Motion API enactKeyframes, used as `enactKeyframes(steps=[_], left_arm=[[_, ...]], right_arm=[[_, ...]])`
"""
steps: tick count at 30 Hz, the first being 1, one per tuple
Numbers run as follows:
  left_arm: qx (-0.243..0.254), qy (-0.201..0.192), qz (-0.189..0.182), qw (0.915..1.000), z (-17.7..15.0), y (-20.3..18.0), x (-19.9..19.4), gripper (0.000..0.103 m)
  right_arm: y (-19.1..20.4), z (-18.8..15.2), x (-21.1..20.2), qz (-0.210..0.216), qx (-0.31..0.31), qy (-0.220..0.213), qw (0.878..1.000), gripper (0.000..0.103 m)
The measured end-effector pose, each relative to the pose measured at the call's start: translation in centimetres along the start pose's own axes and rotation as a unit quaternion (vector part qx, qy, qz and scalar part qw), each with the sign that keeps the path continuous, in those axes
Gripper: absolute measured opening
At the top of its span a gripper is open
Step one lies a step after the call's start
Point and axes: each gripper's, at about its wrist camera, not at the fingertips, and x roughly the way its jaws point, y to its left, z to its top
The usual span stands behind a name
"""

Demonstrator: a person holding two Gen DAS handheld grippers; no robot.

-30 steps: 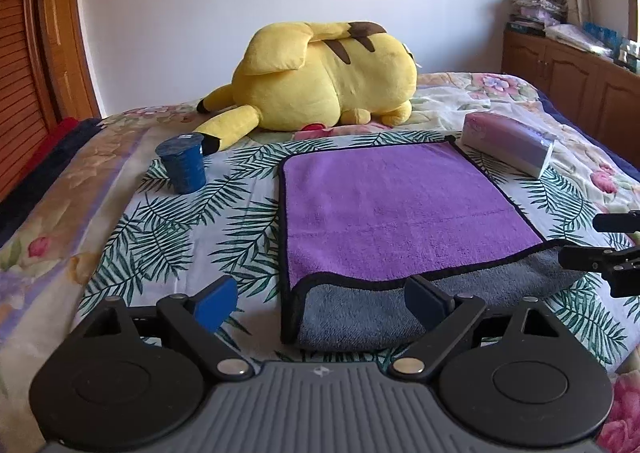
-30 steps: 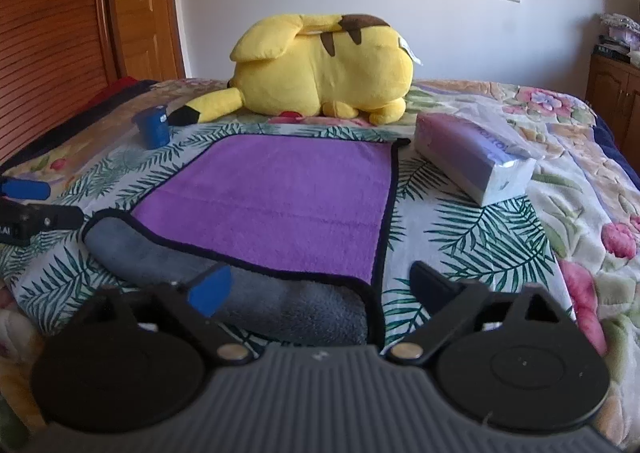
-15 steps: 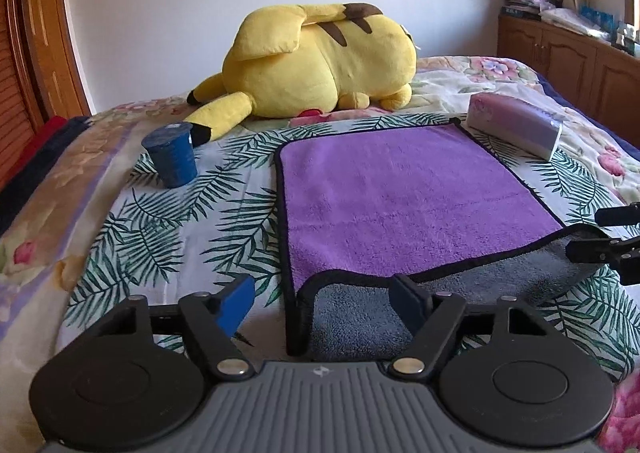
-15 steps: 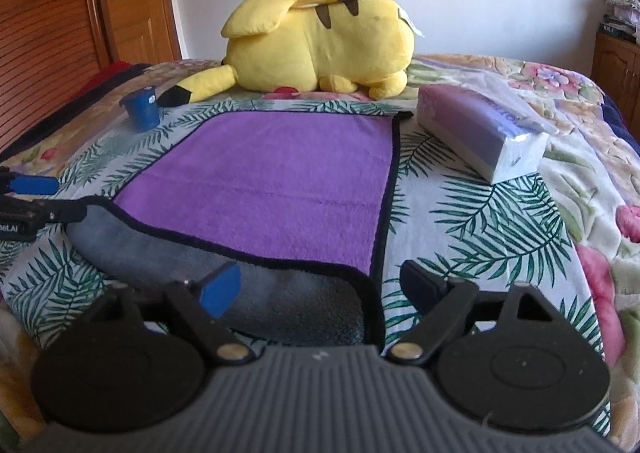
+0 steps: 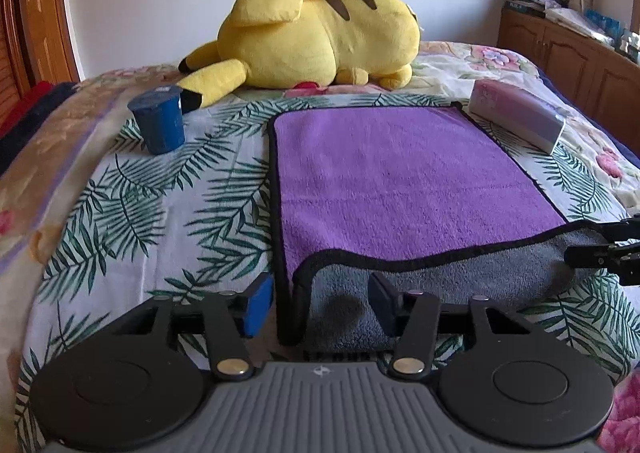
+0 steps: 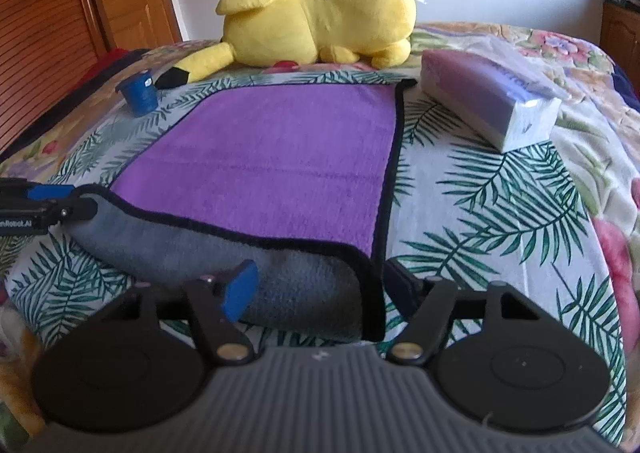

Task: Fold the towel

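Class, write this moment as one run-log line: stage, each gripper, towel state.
stage: starting fold | left gripper: open, straddling near-left corner | right gripper: open, straddling near-right corner | towel: near edge rolled, grey underside showing

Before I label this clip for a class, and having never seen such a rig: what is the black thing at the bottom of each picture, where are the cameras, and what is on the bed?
There is no robot arm. A person holds a two-finger gripper in each hand, and each gripper carries a wide-angle camera that looks forward along its fingers. So the black shape at the bottom of each picture is that gripper's own body.

One picture is from the left gripper, the other from the right gripper. Both are open, and each straddles a near corner of the towel, purple on top, whose near edge is turned over to show its grey underside. Nothing is clamped yet.

Also on the bed: a yellow plush toy, a small blue cup and a pack of tissues.
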Motion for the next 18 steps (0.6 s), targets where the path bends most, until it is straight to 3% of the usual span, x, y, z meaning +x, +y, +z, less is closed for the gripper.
enactKeyframes(steps=[7, 18], left_arm=[[-0.004, 0.014, 0.000, 0.9999, -0.4, 0.2, 0.3, 0.043], [-0.008, 0.016, -0.003, 0.9998, -0.5, 0.2, 0.0, 0.019]], right_arm=[[-0.2, 0.2, -0.1, 0.009, 0.001, 0.009, 1.000, 0.055], [-1.2, 0.8, -0.2, 0.012, 0.002, 0.023, 1.000, 0.021]])
